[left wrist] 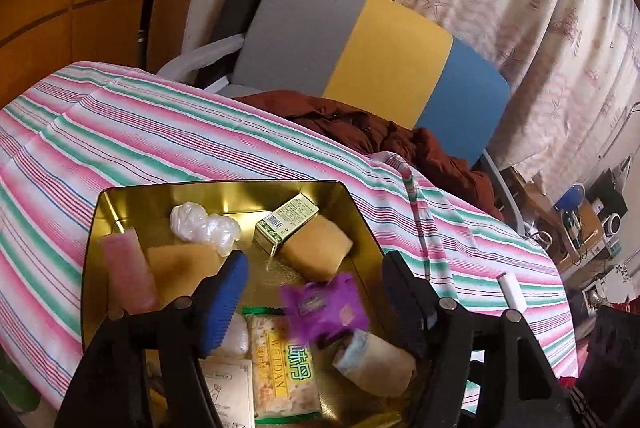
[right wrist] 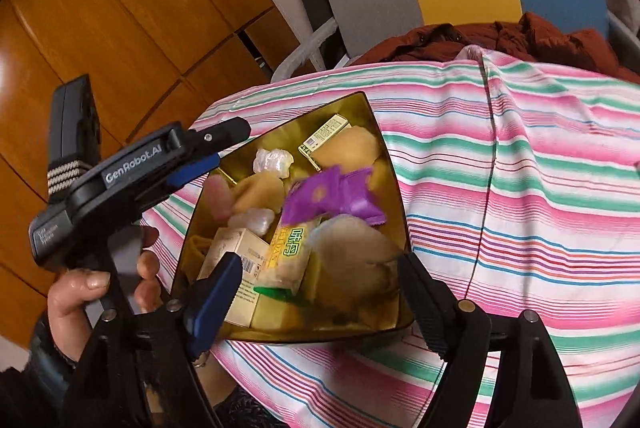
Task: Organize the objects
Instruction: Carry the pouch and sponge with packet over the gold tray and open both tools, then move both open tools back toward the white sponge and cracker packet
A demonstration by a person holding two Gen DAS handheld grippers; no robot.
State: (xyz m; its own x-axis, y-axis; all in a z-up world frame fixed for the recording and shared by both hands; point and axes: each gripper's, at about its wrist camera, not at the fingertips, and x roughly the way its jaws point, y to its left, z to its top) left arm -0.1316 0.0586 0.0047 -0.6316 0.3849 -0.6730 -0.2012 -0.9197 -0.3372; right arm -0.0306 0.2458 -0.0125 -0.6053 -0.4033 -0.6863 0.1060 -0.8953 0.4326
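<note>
A gold tin [left wrist: 120, 199] [right wrist: 360, 107] sits on the striped tablecloth [left wrist: 120, 131] [right wrist: 520, 187], holding several snacks. My left gripper [left wrist: 316, 264] [right wrist: 224, 147] hovers open over the tin, with a blurred purple packet [left wrist: 324, 304] [right wrist: 332, 195] loose just below its fingers. Also inside are a green-and-yellow box [left wrist: 286, 226] [right wrist: 324, 137], crumpled white plastic [left wrist: 204, 228] [right wrist: 274, 161], a pink block [left wrist: 128, 272], a green cracker packet [left wrist: 280, 368] [right wrist: 290, 256] and a cream box [right wrist: 236, 268]. My right gripper [right wrist: 320, 262] stands open above the tin's near edge, holding nothing.
A chair with a grey, yellow and blue back [left wrist: 360, 55] holds a rust-brown coat [left wrist: 380, 131] behind the table. A small white tube [left wrist: 512, 292] lies on the cloth to the right. A wooden wardrobe [right wrist: 100, 7] stands left. A hand [right wrist: 80, 292] grips the left tool.
</note>
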